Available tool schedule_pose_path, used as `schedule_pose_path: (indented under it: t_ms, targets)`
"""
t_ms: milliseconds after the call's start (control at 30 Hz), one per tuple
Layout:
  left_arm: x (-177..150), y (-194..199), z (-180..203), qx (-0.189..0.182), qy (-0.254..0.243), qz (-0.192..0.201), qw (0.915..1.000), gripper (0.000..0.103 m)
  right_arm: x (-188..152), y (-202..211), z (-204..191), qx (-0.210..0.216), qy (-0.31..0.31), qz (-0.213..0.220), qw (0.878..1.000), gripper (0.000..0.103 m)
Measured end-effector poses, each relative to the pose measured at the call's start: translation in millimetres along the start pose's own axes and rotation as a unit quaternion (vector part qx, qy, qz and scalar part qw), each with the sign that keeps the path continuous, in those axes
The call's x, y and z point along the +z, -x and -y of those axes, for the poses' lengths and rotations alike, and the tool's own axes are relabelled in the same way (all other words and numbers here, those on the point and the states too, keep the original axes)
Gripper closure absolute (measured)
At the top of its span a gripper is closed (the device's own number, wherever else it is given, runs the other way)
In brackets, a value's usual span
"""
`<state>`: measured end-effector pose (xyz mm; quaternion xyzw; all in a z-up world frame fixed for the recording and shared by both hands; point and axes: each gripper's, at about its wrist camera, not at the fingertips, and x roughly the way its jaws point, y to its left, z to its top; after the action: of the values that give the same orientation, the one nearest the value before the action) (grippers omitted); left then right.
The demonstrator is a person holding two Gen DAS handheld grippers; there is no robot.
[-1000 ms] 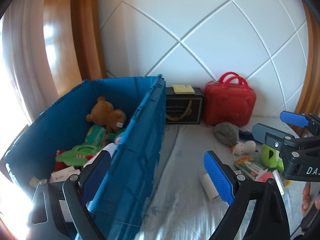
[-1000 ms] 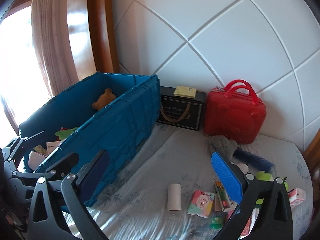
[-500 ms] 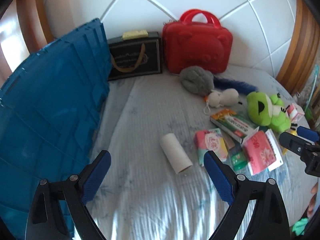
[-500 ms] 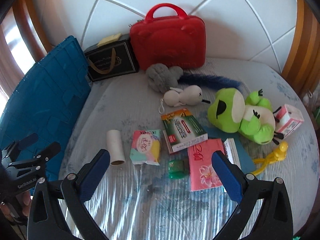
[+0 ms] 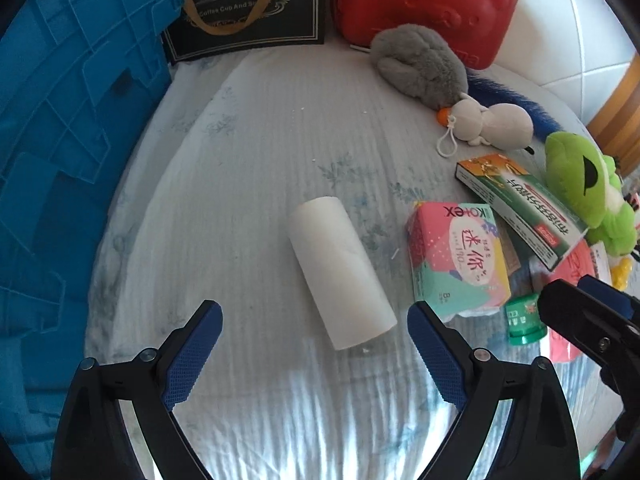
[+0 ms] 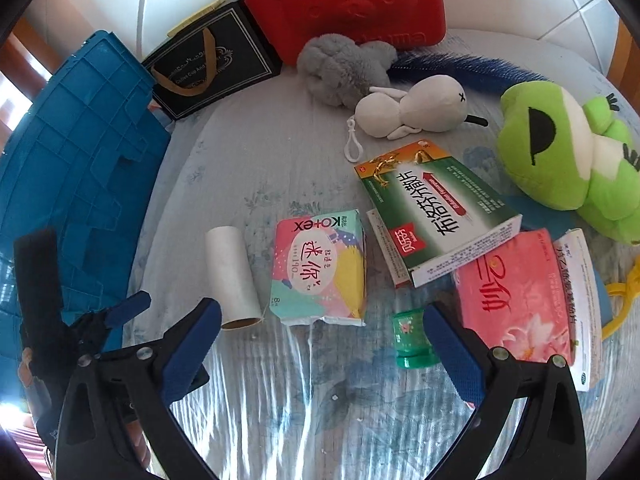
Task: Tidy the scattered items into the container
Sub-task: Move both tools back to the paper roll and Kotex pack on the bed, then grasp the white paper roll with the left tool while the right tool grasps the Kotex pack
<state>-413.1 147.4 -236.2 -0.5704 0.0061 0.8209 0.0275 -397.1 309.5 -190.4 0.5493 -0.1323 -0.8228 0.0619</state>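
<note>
Scattered items: they lie loose on the pale bedsheet (image 5: 248, 152) ahead of you, all outside the blue container (image 5: 68, 152), which stands at the left edge of both views.
Left gripper (image 5: 314, 354): your jaws stand wide with nothing between the pads, pointing steeply down at the sheet.
White roll (image 5: 340, 272): it lies on its side just beyond your left gripper, its near end roughly between the two fingers but touching neither.
Right gripper (image 6: 322, 354): your jaws are spread wide and hold nothing; the right finger's tip overlaps the green bottle in the picture, and you cannot tell if they touch.
Green bottle (image 6: 412, 338): small, lying just inside your right finger.
Kotex pack (image 6: 320, 266): pink and teal, flat on the sheet just right of the white roll, beyond the gap of your right gripper.
Pink tissue pack (image 6: 516, 296): beside your right finger, its far edge tucked under the green medicine box (image 6: 436, 204).
Green frog plush (image 6: 560, 152): further off to the right, beside the medicine box.
White plush keychain (image 6: 412, 110): past the medicine box, touching the grey plush (image 6: 340, 68).
Back row: a black gift bag (image 6: 208, 68) and a red case (image 6: 344, 4) stand against the white headboard (image 5: 568, 12), the bag next to the container's far corner.
</note>
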Motion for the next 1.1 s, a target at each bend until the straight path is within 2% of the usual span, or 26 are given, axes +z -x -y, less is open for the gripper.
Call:
schedule_pose_path:
  t_ms: [67,200,300,367,433,467,767,1100]
  targets:
    - [5,-10,-1,-0.004,0.007,-0.003,1.0,0.011,5,-11,-1,-0.005,0.005,-0.007,1.0,0.01]
    - [11,-29,2,-0.014,0.004,-0.013,0.9998,0.033,12,-33,-1,-0.011,0.006,-0.023,1.0,0.027]
    - [12,-39,5,-0.03,0.0,-0.017,0.9994,0.033,16,-45,-1,-0.007,0.004,-0.03,1.0,0.027]
    - [12,-43,8,-0.032,-0.007,-0.018,0.9993,0.039,17,-50,-4,-0.004,0.006,-0.034,0.999,0.027]
    - [10,-47,9,-0.023,-0.017,-0.019,0.9994,0.054,19,-57,-8,-0.009,0.014,-0.036,0.999,0.027]
    - [9,-50,7,-0.019,-0.017,-0.022,0.9994,0.057,19,-61,-9,-0.015,0.018,-0.039,0.999,0.027]
    - [8,-55,-1,-0.024,-0.019,-0.019,0.9993,0.059,17,-94,-9,-0.03,0.022,-0.066,0.997,0.029]
    - [3,-30,-10,-0.014,-0.018,0.0,0.9997,0.059,11,-68,-11,-0.023,0.029,-0.043,0.998,0.033]
